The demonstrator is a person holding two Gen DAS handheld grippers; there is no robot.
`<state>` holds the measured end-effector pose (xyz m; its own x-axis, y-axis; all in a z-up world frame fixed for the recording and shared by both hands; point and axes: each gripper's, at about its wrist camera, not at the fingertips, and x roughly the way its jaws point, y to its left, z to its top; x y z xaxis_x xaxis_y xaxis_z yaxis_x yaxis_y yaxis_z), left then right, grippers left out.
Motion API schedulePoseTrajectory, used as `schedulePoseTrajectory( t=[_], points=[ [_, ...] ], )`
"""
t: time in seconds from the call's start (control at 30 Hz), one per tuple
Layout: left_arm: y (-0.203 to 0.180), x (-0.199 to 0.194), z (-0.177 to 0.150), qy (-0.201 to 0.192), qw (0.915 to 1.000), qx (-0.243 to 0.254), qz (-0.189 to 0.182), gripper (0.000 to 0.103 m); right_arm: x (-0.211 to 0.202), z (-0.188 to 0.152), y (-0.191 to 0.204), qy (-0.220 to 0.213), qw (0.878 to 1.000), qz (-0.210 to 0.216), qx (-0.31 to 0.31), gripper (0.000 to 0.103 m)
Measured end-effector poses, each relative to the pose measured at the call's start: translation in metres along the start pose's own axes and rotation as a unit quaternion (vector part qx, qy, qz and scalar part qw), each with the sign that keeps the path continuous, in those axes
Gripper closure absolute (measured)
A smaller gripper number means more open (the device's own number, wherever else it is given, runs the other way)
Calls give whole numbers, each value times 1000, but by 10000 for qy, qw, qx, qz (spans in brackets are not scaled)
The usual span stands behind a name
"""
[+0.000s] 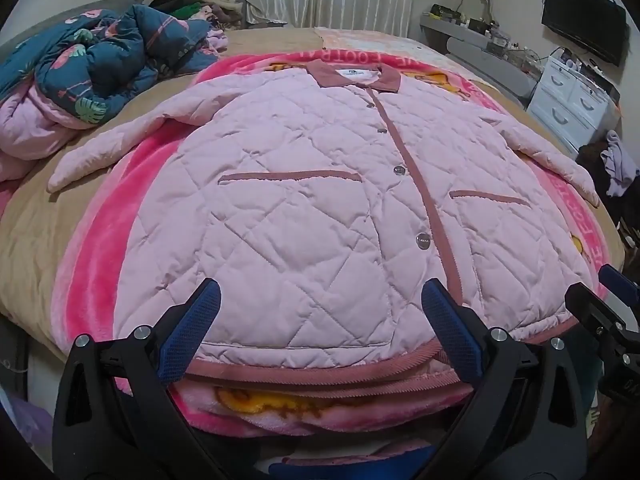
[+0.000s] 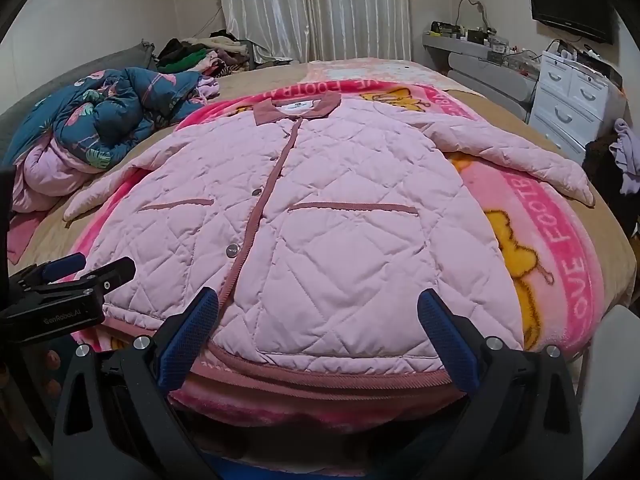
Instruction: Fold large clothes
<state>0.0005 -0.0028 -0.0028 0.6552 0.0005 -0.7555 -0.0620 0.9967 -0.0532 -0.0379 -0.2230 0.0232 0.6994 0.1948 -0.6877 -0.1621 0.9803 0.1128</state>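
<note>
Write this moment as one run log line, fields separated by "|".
jacket: flat, buttoned, unfolded | left gripper: open at hem, holds nothing | right gripper: open at hem, holds nothing

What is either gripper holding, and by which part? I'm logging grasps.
Nothing: left gripper and right gripper are both open above the hem of the pink quilted jacket.

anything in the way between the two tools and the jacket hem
Nothing visible. The left tool and right tool both hang open just above the hem of the jacket, which lies flat and bare on the blanket.
</note>
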Motion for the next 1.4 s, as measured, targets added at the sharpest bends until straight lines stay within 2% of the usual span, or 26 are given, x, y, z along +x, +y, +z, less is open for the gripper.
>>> schedulePoseTrajectory(
  t=[1.4],
  points=[
    [-1,-1,2,11,10000,-3,16,9,3,0,1,33,10000,32,-56,4]
  ],
)
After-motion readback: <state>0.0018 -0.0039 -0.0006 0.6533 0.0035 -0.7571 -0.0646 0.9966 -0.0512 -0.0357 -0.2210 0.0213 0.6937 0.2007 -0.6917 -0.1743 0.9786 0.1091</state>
